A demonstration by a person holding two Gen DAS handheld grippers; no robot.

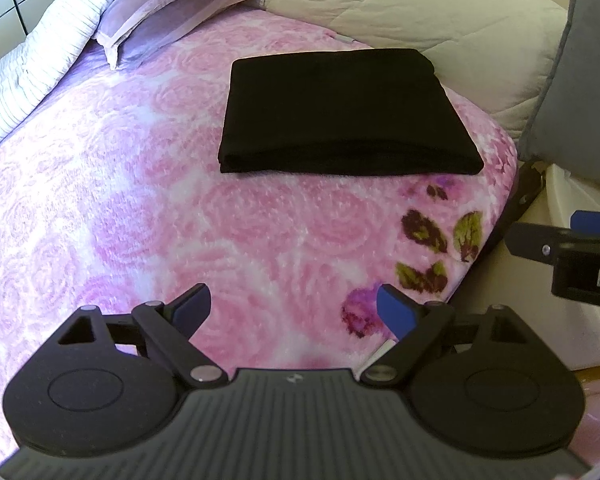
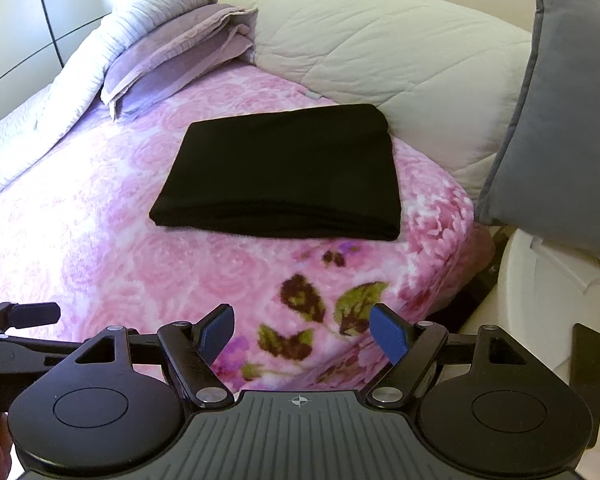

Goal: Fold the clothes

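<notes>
Left wrist | folded black garment [image 1: 340, 112] ahead, apart from left tongs [image 1: 294, 312] | both tongs spread, seemingly empty

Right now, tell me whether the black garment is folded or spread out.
Folded. The black garment lies as a compact rectangle on the pink floral blanket, stacked layers showing along its near edge.

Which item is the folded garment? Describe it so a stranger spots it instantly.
Start at the pink rose-patterned blanket covering the bed. Near its far right corner, before the cream quilt, lies the black garment. It is the only black, neatly squared item there.
</notes>
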